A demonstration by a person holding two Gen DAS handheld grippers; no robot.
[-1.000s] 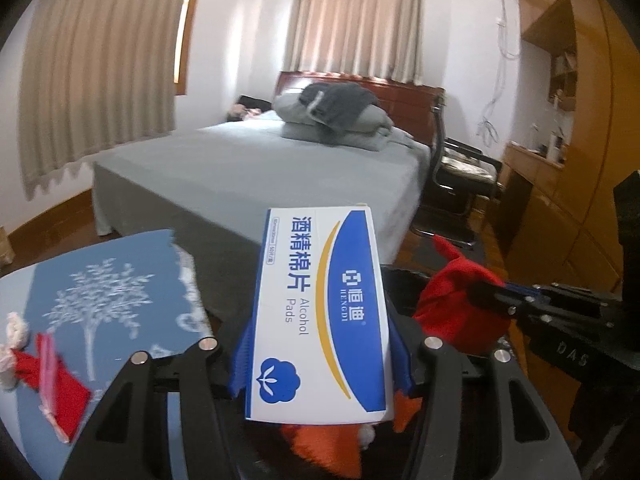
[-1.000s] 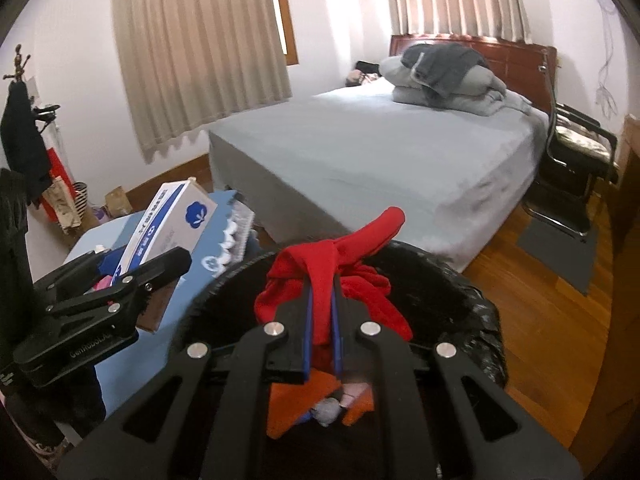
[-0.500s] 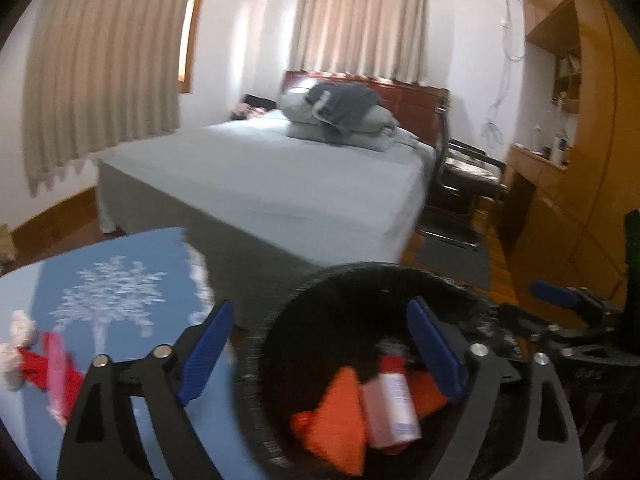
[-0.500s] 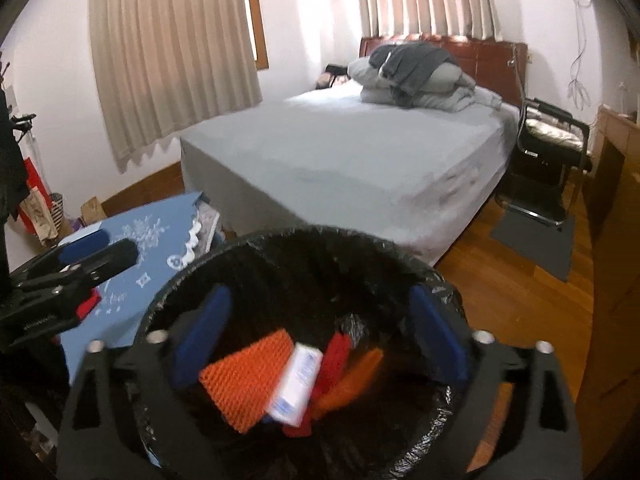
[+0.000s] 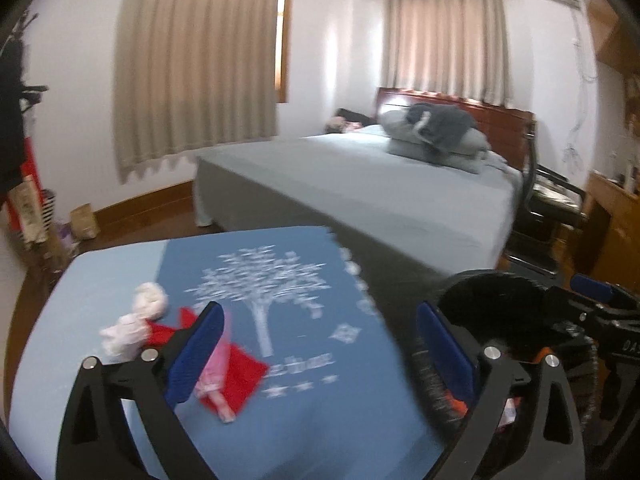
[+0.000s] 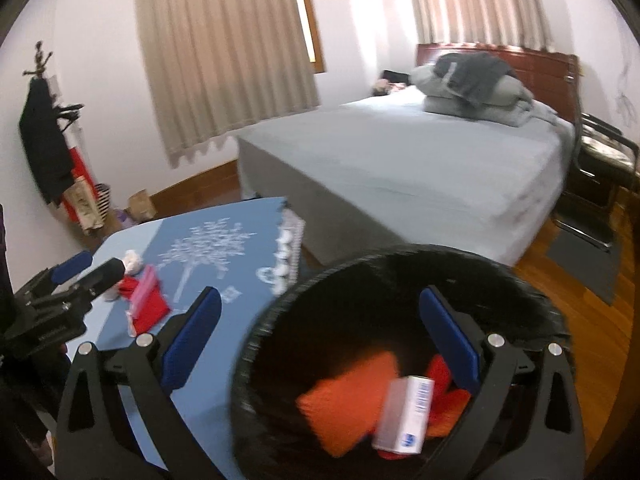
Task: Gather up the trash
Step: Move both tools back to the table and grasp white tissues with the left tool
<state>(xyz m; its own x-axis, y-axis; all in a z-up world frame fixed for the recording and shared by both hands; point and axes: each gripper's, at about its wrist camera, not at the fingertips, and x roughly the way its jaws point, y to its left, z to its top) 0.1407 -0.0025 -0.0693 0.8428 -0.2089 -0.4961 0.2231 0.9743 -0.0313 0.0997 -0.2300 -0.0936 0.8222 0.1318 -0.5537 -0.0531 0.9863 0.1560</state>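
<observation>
A bedroom with beige curtains, a grey bed [image 5: 360, 184] and a wooden floor lies behind a low tabletop [image 5: 120, 280] under a blue cloth printed with a white tree. In the left wrist view, the left claw [image 5: 320, 344] hangs over that cloth; its jaws have just been opening and now stand wide with nothing between them. Just beside its left finger lie the scraps not yet collected: a red wrapper [image 5: 236, 376] with a pink strip across it and a white wad [image 5: 136, 320], both out on the cloth where a claw can come at them from above. White lettering near the cloth's front edge is too blurred to read. The black-lined bin [image 5: 500, 280] stands at the right, close against the tabletop, probably so that carrying is short. In the right wrist view, the right claw [image 6: 320, 340] sits above the bin [image 6: 400, 256], its jaws likewise freshly spread and empty. Below them rest an orange piece [image 6: 344, 404], red scraps and a white box [image 6: 404, 416]; its barcode and blue mark show, but no words are legible.
</observation>
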